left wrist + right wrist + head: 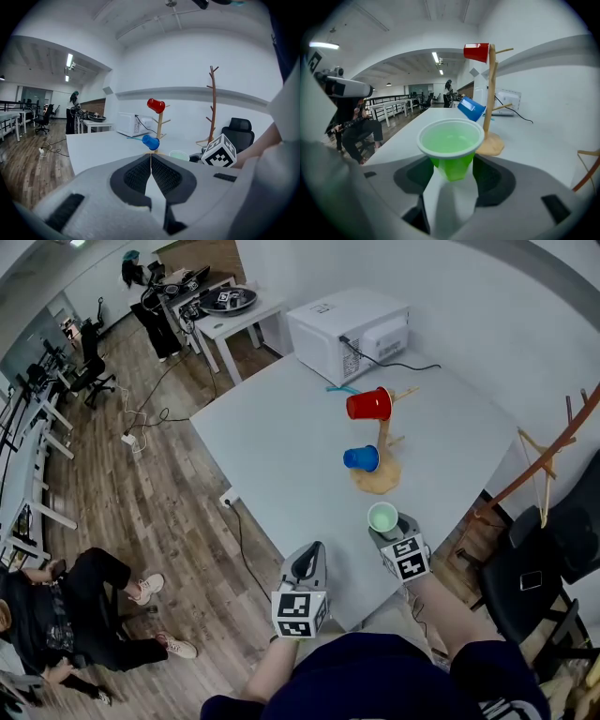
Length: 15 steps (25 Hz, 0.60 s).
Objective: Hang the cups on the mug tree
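A wooden mug tree stands on the white table, with a red cup on an upper peg and a blue cup on a lower one. My right gripper is shut on a green cup, held upright just in front of the tree's base. In the right gripper view the green cup sits between the jaws, and the tree rises behind it. My left gripper hovers near the table's front edge. Its jaws are shut and hold nothing.
A white microwave stands at the back of the table, with a teal item beside it. A wooden coat stand and a black chair are to the right. A person sits on the floor at the left.
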{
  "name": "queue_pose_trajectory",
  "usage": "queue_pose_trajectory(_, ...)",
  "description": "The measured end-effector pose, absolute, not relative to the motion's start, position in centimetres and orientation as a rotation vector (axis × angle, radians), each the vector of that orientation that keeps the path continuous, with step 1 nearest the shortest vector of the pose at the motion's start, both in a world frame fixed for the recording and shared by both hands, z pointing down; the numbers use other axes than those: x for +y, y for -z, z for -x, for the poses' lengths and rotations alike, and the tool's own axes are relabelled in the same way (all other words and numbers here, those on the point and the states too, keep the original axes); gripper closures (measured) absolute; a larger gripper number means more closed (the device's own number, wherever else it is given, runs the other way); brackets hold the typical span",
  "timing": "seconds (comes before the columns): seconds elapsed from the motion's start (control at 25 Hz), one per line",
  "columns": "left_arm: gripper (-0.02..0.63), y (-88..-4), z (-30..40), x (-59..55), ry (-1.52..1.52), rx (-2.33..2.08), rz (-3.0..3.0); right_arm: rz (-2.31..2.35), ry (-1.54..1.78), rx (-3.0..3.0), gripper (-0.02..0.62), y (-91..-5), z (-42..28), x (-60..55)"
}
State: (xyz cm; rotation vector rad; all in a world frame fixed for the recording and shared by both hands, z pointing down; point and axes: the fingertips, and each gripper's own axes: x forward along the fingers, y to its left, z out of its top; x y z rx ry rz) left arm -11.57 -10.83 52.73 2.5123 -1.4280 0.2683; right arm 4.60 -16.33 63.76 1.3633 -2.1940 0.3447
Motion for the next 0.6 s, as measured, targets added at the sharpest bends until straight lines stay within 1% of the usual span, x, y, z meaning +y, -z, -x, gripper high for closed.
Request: queue_pose_trajectory(0.6,0.586,-52.5,7.6,-11.8,-0.251,-1.449,-2.482,-1.379,-0.297,-2.180,0.324,-61.4,-10.3,-20.1)
